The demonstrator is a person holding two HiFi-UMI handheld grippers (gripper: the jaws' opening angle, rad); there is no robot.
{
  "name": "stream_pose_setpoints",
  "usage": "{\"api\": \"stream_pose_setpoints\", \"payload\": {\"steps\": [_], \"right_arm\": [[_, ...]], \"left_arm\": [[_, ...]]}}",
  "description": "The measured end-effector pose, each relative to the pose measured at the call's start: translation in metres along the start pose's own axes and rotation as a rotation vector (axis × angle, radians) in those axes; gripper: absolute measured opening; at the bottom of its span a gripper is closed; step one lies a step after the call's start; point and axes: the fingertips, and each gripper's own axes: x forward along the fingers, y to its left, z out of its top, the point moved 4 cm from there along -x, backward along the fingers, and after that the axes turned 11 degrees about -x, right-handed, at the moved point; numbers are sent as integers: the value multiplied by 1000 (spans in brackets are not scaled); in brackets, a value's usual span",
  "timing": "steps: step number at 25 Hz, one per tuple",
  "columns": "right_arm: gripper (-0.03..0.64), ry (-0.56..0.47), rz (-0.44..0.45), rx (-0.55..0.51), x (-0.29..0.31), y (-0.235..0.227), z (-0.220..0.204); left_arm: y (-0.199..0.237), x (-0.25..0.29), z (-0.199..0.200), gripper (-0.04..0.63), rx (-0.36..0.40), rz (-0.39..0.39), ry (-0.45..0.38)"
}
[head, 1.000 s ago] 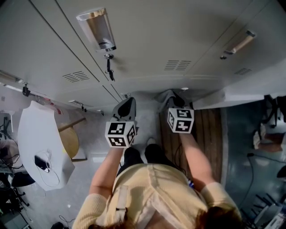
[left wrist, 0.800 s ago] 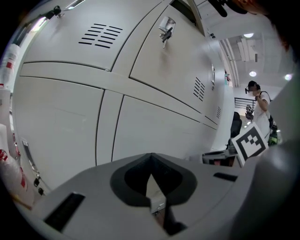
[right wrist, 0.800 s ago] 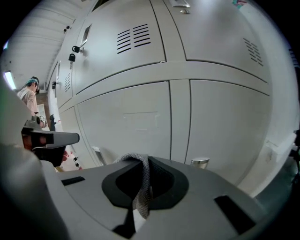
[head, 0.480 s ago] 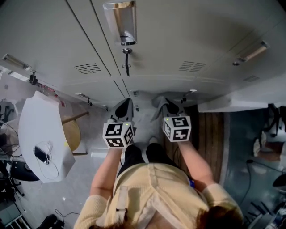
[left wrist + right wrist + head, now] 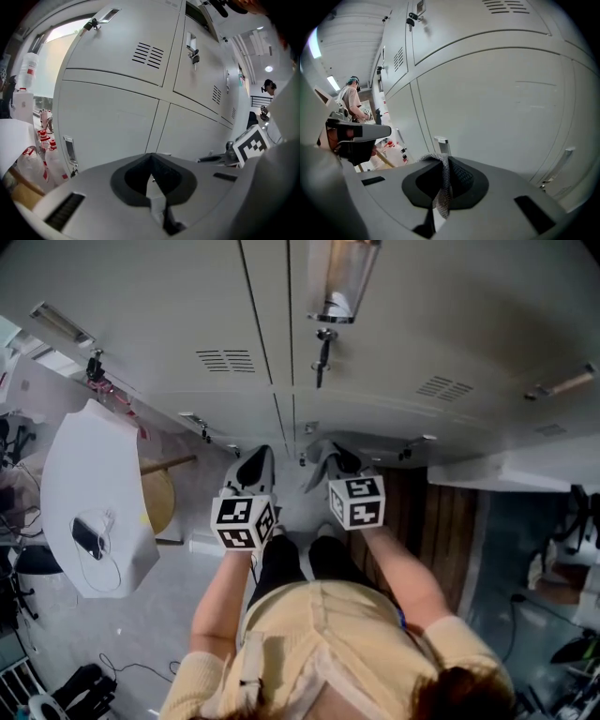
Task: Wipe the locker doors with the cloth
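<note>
In the head view, the left gripper [image 5: 255, 463] and right gripper [image 5: 337, 461] are pointing side by side at the lower row of the locker doors [image 5: 169, 315]. In the left gripper view, the jaws are pressing together with nothing between them, facing the locker doors. In the right gripper view, the jaws are clamping the grey mesh cloth [image 5: 440, 192], holding it near the locker doors.

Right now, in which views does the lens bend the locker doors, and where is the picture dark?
Left gripper view: a wide-angle lens bows the locker doors, and the corners are black. Right gripper view: the same bowing and dark corners, while the cloth between the jaws looks fairly sharp. Head view: door seams are nearly straight, with a soft shadow at upper right.
</note>
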Motion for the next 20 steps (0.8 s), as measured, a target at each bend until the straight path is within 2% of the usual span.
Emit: {"api": "stream_pose_setpoints", "payload": {"steps": [12,20], "right_arm": [[5,48,27,-63,52,21,-14],[5,73,25,-68,71,20,-18]], "left_arm": [[26,-8,-10,-8,-14,41,20],[24,7,-16,-8,-10,29,20]]}}
